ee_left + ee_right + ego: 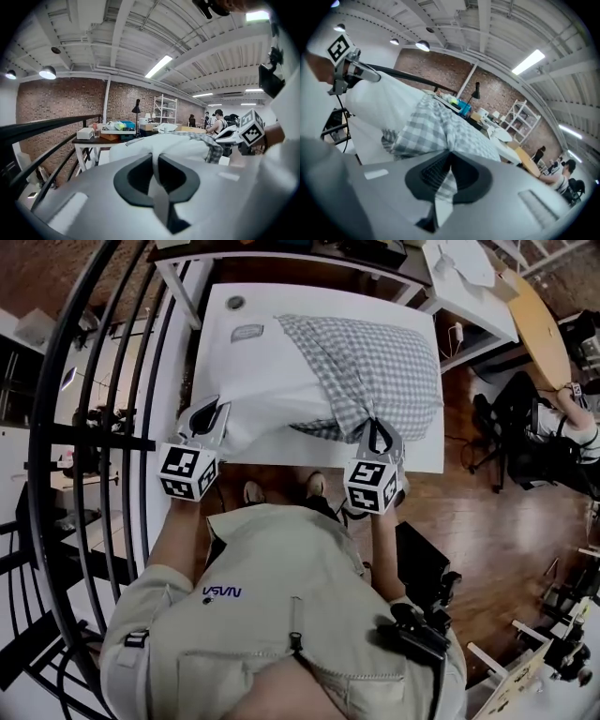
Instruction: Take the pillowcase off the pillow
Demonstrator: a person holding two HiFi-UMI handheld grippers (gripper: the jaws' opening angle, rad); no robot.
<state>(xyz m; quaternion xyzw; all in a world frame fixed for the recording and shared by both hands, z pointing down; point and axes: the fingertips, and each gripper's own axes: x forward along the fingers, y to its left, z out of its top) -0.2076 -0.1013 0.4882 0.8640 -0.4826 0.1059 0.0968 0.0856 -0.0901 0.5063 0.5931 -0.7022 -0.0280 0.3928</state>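
Note:
A white pillow (pixel 253 381) lies on the white table (pixel 417 457), its right part still inside a grey-and-white checked pillowcase (pixel 375 362). My left gripper (pixel 210 420) is shut on the bare near-left corner of the pillow; in the left gripper view white fabric (pixel 157 159) is pinched between the pads. My right gripper (pixel 378 439) is shut on the near edge of the pillowcase, with checked cloth (pixel 447 176) gathered between its jaws. In the right gripper view the pillowcase (pixel 440 126) stretches away, with the white pillow (pixel 389 103) to its left.
A black railing (pixel 84 427) runs along the left side. On the table's far-left part lie a small round object (pixel 234 303) and a flat tag (pixel 247 332). Another white table (pixel 469 296) stands at the back right, and a seated person (pixel 562 418) is far right.

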